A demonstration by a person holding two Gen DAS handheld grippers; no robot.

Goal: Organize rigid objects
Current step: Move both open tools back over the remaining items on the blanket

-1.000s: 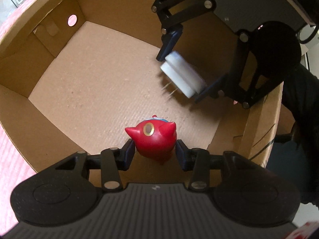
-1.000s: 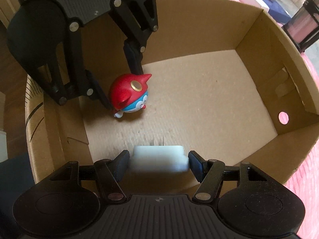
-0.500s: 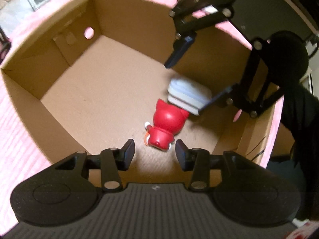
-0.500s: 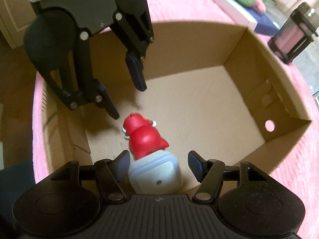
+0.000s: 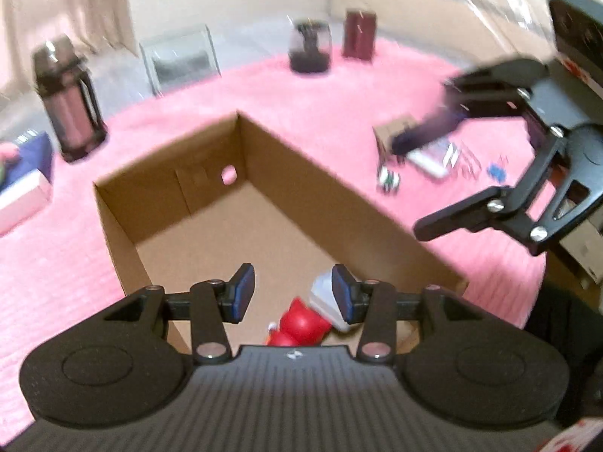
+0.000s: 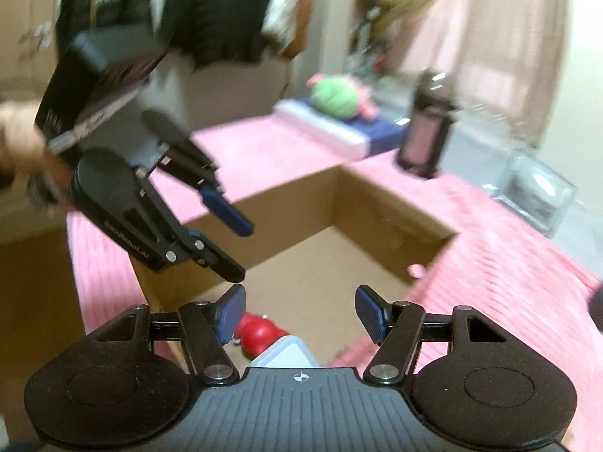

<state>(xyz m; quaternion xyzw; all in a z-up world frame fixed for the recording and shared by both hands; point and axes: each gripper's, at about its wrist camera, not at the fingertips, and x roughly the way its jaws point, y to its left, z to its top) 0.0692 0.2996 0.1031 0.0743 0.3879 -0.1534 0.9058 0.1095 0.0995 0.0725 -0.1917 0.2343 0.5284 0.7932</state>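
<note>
Right wrist: blurred lettering on left gripper

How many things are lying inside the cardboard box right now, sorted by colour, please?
Red: 1, the red toy figure
White: 1, the white plug adapter
Total: 2, both on the floor of the cardboard box, in its near corner, touching each other.

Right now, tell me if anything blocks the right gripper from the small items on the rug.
Nothing visible does. The right gripper, jaws open and empty, hangs above the rug, and the small items lie in the open beside the box.
</note>
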